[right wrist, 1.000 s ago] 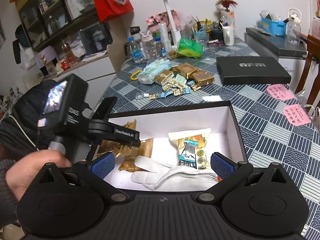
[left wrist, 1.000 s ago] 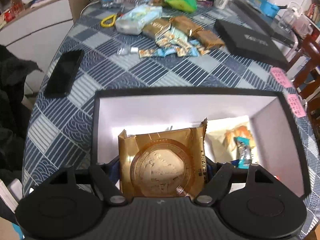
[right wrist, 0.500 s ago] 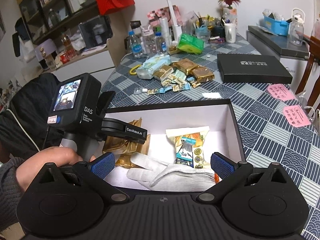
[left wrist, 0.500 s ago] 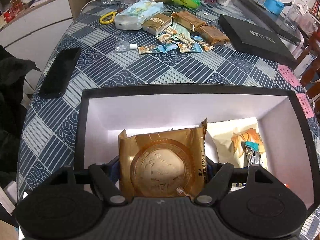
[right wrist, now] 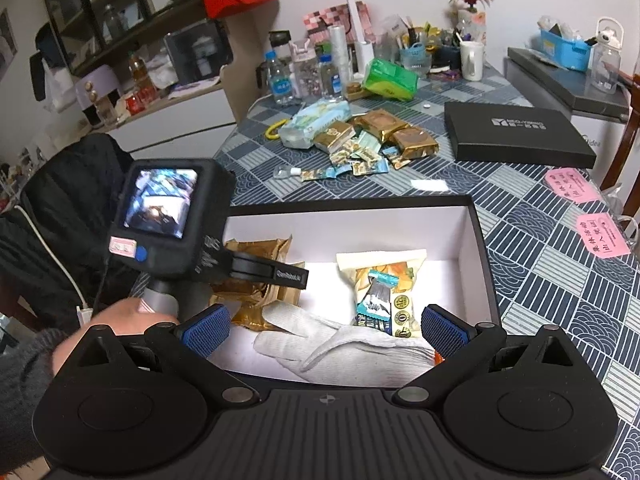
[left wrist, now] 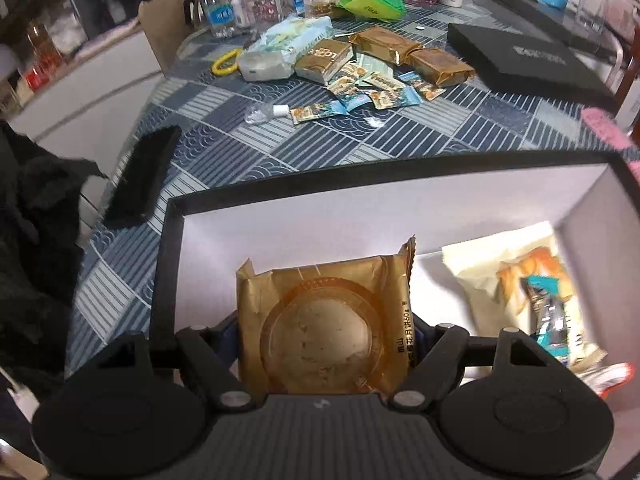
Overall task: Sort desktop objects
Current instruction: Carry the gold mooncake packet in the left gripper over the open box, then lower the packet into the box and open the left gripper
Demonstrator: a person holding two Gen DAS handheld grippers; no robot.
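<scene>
Box [left wrist: 172, 264] with white inside takes most of both views, and holds a glove [right wrist: 340, 350] and snack bags [right wrist: 380, 284]. Left gripper [left wrist: 326, 334] pinches a gold packet [left wrist: 324, 320] above the box's left part. Right gripper [right wrist: 324, 326] is spread and empty. Best is to lower the packet near the floor, then release.

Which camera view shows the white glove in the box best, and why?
The right wrist view: the white glove lies in full sight on the floor of the box, between the right gripper's open fingers. In the left wrist view, only a blurred sliver at the right edge might be it.
</scene>
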